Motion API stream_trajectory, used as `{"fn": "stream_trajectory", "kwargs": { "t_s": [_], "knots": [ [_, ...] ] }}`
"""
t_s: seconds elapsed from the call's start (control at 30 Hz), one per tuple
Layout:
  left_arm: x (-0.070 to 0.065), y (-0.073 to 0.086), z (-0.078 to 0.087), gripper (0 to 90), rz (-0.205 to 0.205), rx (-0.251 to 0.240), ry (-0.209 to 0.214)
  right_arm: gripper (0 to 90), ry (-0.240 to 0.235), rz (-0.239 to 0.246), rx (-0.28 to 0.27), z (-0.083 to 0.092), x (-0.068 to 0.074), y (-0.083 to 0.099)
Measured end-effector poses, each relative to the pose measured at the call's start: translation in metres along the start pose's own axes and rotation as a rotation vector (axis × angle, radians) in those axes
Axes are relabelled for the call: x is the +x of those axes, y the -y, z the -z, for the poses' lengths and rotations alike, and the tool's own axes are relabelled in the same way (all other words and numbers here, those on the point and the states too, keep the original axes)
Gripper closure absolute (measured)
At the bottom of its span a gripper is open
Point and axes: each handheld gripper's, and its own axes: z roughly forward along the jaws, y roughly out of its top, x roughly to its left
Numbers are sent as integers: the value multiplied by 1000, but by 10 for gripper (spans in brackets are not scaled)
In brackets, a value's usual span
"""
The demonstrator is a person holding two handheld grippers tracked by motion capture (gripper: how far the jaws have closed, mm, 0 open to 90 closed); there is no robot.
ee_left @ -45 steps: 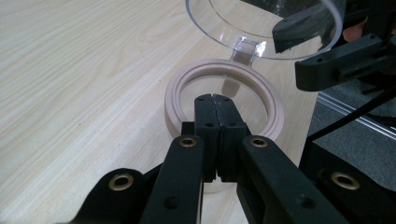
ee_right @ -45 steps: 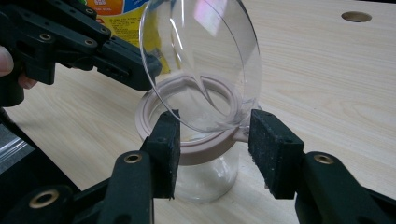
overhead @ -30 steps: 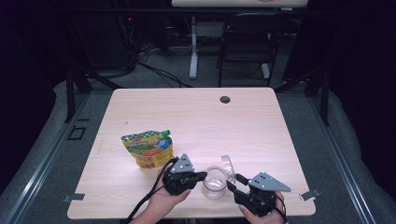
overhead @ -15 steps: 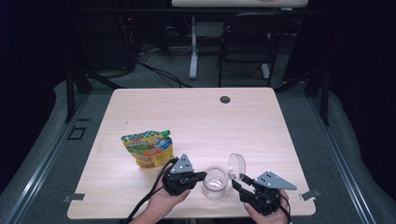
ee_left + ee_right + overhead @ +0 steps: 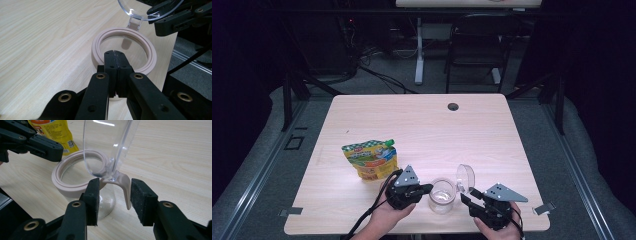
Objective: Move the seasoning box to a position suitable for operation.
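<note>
A clear glass jar [image 5: 442, 195] with a pale pinkish-beige rim ring stands upright near the front edge of the light wooden table [image 5: 422, 130], between the two hand-held grippers. Its transparent round lid [image 5: 465, 176] is swung open and stands nearly on edge at the jar's right side, joined to the rim by a beige hinge strap [image 5: 123, 185] that curves down outside the glass. Through the open mouth the inside of the jar looks bare, the wood grain showing through its wall.

The left gripper [image 5: 424, 189], held in the person's left hand [image 5: 387, 216], has its black jaws pressed flat together with nothing between them; in the left gripper view their joined tips [image 5: 115, 58] lie at the near edge of the ring, though whether they rest on it cannot be told.

The right gripper [image 5: 466, 196], in the right hand [image 5: 502, 229], has its jaws spread on either side of the hinge strap. In the right gripper view the left pad [image 5: 93, 195] sits close against the ring and jar wall, while the right pad [image 5: 140, 200] stands just clear of the strap, so the strap is bracketed rather than squeezed.

A yellow and green snack pouch [image 5: 369, 159] lies flat on the table behind and to the left of the jar, near the left gripper. A dark round cable hole [image 5: 453, 106] marks the table's far edge.
</note>
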Motion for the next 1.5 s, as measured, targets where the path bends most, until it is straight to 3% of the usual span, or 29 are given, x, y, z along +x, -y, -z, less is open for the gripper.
{"fn": "stream_trajectory", "kwargs": {
  "t_s": [0.37, 0.77, 1.13, 1.27, 1.5],
  "knots": [
    [9, 5, 19, 876, 13, -21, -26, 585, 1, 13, 31, -6, -3, 5],
    [27, 27, 46, 861, 54, -26, -71, 581, -11, 2, 70, -12, -16, 10],
    [34, 42, 65, 847, 86, -39, -103, 612, -8, 22, 89, -32, -20, 9],
    [35, 48, 71, 841, 95, -35, -115, 686, -40, 21, 91, -36, -23, 7],
    [39, 55, 76, 841, 114, -38, -136, 680, -68, 44, 93, -44, -25, 5]
  ]
}}
